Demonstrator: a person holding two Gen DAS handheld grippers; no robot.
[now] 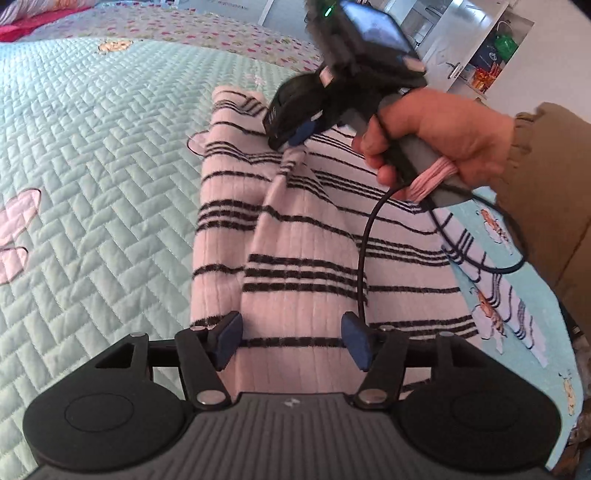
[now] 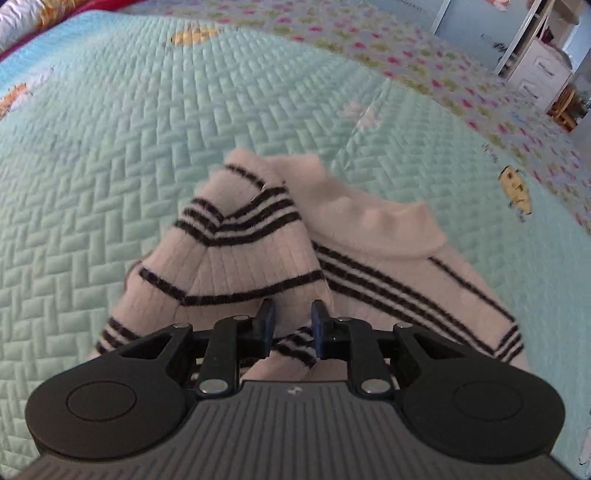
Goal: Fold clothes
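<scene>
Our left gripper (image 1: pixel 293 341) stands wide open above the striped sweater (image 1: pixel 332 236) on the quilt (image 1: pixel 92 166); our right gripper (image 1: pixel 291 142) pinches a lifted fold. We judge the folding partly done, not finished.

Bright, even daylight in both views; no hard shadows, only soft shade under striped sweater (image 1: pixel 295 240) folds. Strong fisheye bending: quilt (image 1: pixel 92 166) stitching curves toward edges, room corners warp. Right wrist view soft with motion blur, sweater collar (image 2: pixel 369 221) and quilt pattern smeared. Left wrist view sharper; right gripper (image 1: pixel 291 142) slightly blurred. Faint glare on gripper screen (image 1: pixel 376 26).
</scene>
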